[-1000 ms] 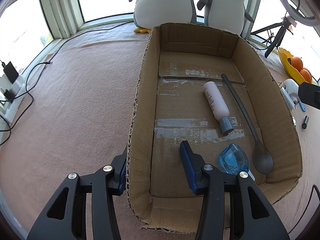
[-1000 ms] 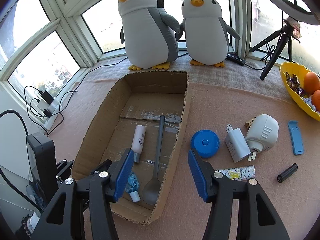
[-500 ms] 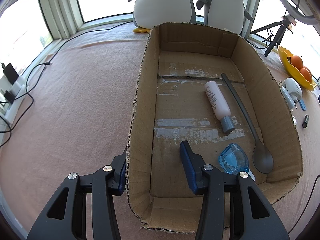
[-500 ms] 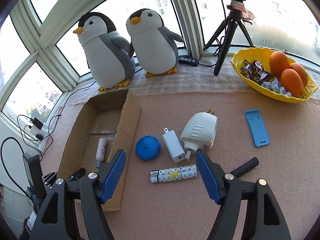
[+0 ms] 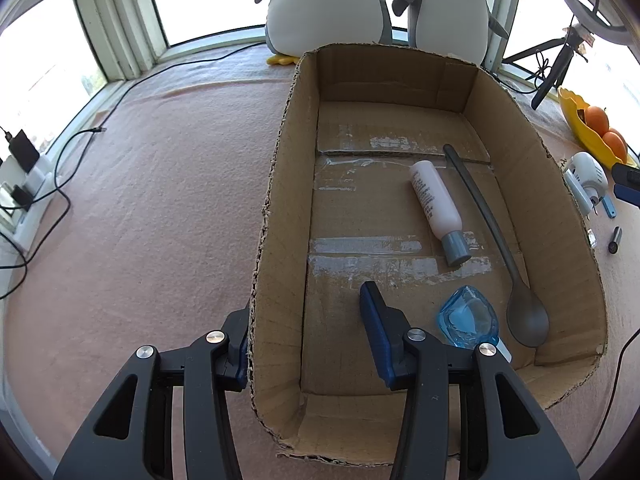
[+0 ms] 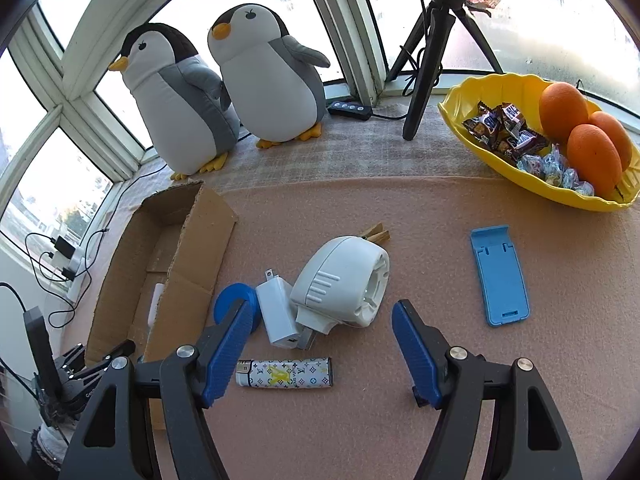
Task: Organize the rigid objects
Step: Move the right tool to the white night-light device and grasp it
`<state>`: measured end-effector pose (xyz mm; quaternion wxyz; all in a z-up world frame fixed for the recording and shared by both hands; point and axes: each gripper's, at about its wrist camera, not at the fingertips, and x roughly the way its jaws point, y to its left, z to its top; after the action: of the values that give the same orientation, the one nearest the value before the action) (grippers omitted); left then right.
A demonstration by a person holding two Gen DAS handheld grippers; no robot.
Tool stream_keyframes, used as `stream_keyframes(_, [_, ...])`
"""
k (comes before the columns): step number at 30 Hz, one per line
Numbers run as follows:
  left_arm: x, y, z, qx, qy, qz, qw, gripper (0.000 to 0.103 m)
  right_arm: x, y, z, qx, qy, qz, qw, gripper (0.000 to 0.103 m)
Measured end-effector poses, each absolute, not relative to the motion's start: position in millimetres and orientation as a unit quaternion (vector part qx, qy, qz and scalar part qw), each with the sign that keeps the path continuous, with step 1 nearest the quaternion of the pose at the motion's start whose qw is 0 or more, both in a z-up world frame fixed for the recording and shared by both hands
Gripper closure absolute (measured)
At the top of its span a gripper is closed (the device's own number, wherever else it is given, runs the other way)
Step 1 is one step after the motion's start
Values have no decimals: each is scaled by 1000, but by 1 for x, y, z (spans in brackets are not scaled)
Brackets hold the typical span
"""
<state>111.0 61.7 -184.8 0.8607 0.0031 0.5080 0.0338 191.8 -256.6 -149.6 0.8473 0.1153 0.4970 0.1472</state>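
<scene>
Cardboard box (image 5: 276, 216) wall between left gripper's (image 5: 308, 344) spread jaws

The left tool (image 5: 306, 320) straddles the cardboard box (image 5: 276, 216) wall, which hides most of its outer finger. The right tool's left finger (image 6: 224, 354) covers part of the blue disc (image 6: 230, 300). Both penguins (image 5: 328, 0) lose their heads to the frame's top edge.

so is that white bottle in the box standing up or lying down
Lying down: the white bottle rests on its side on the cardboard box floor, grey cap toward the camera, beside the spoon.
</scene>
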Motion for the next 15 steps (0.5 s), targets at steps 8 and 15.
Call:
stream_keyframes(8, [111,58,-184,12,510,44,859,57,210,-257,-171,144,513,170,829,35])
stream_keyframes(15, [111,57,-184,16,511,48,858,57,223,-254,-173,143,517,177,825,39])
